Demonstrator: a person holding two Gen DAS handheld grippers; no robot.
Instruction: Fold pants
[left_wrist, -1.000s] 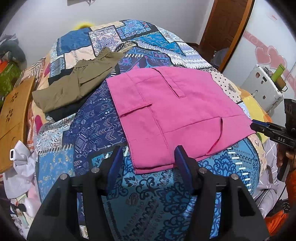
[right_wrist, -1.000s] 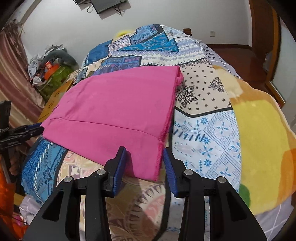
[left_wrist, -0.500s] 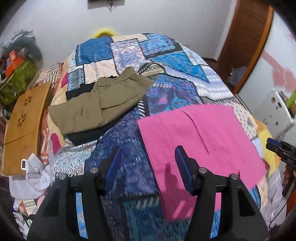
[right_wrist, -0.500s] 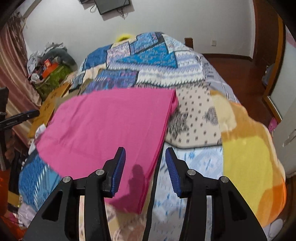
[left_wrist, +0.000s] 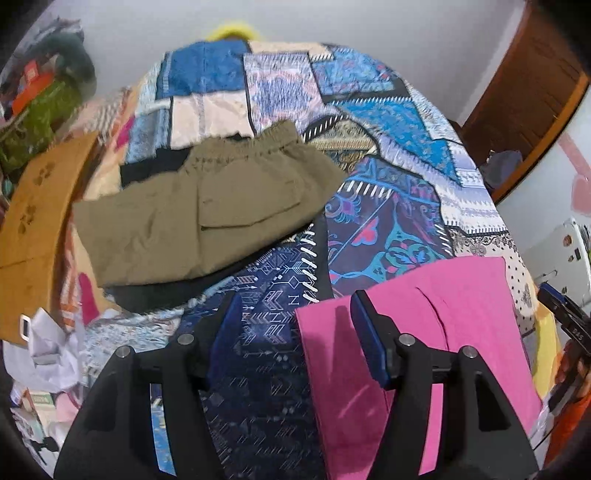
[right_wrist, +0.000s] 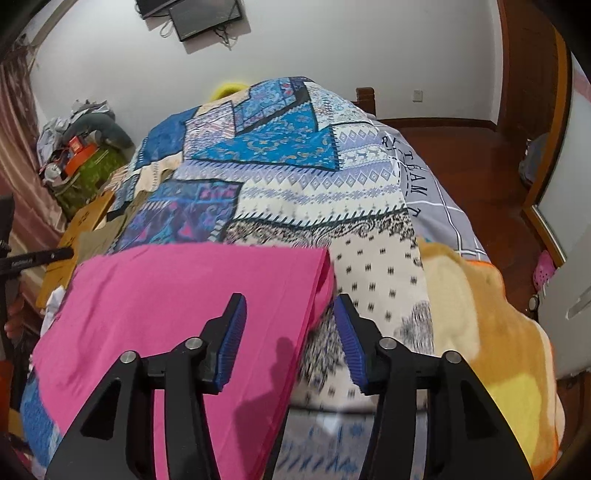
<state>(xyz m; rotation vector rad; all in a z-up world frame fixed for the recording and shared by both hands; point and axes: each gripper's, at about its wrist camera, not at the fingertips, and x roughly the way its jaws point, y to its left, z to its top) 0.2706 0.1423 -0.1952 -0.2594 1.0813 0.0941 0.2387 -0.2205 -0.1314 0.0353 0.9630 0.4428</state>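
Observation:
Folded pink pants (left_wrist: 436, 332) lie flat on the patchwork bedspread (left_wrist: 388, 206); they also show in the right wrist view (right_wrist: 177, 306). My left gripper (left_wrist: 295, 332) is open and empty, above the pants' left edge, its right finger over the pink cloth. My right gripper (right_wrist: 290, 336) is open and empty, above the pants' far right corner, straddling the right edge. The right gripper's tip (left_wrist: 565, 314) shows at the far right of the left wrist view.
Folded olive pants (left_wrist: 199, 214) lie on a dark garment (left_wrist: 147, 295) at the bed's left. A wooden board (left_wrist: 33, 218) and a clutter pile (left_wrist: 40, 99) stand left of the bed. A yellow blanket (right_wrist: 491, 321) covers the bed's right side; a wooden door (left_wrist: 524, 96) is beyond.
Both grippers have moved forward along the pink pants, from the near edge toward the far end. The pants lie as before. Both stay open.

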